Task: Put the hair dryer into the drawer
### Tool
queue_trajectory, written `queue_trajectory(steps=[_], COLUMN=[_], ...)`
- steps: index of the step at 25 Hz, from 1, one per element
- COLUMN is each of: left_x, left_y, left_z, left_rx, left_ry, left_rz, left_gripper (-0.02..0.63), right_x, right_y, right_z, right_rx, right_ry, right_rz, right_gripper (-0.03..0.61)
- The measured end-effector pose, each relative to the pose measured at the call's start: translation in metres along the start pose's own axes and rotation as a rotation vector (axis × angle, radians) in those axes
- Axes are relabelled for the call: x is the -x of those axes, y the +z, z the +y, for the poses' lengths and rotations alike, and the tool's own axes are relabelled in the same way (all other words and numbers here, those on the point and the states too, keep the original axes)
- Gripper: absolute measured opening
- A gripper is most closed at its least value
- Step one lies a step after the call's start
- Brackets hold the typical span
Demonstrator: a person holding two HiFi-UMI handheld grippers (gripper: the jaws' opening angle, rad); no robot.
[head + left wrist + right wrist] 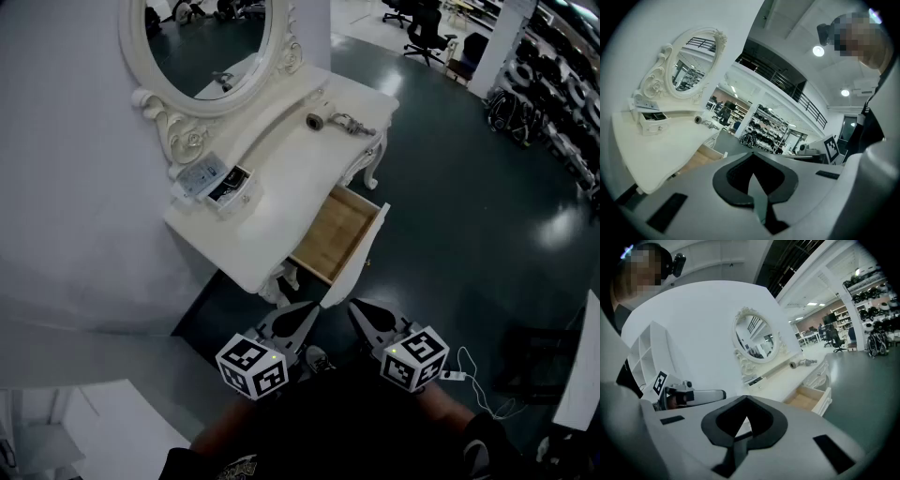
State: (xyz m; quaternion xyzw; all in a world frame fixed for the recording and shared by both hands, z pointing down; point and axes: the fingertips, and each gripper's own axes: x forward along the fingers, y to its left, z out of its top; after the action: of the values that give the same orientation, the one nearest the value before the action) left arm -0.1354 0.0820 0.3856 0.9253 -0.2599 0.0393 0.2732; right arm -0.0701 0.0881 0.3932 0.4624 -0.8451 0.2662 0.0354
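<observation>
Approach stage. Left gripper and right gripper clenched, empty, well short of table. Drawer open; dryer untouched. Next: unclench, reach dryer.

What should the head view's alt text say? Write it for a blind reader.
A hair dryer lies on a white dressing table whose drawer stands open and empty. The left gripper and right gripper hover short of the table, fingers shut, holding nothing.
</observation>
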Motion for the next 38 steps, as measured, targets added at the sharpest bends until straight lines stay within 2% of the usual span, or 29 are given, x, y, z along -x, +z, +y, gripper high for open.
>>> queue_trajectory(steps=[21, 30, 38], left_x=[-0.001, 0.002, -0.01], left_y=[-0.001, 0.004, 0.015], left_z=[-0.01, -0.003, 0.009], left_rx=[0.003, -0.011, -0.02], left_ry=[-0.011, -0.007, 0.013], left_rz=[-0.007, -0.018, -0.027], left_gripper=[0.003, 0.003, 0.003], right_x=[0.008, 0.0, -0.015], right_y=[0.005, 0.009, 0.017], right_z=[0.0, 0.002, -0.013], right_rx=[-0.019, -0.008, -0.022], right_ry=[-0.002, -0.003, 0.006], right_rz=[-0.017, -0.02, -0.02], right_gripper=[0.029, 0.029, 0.029])
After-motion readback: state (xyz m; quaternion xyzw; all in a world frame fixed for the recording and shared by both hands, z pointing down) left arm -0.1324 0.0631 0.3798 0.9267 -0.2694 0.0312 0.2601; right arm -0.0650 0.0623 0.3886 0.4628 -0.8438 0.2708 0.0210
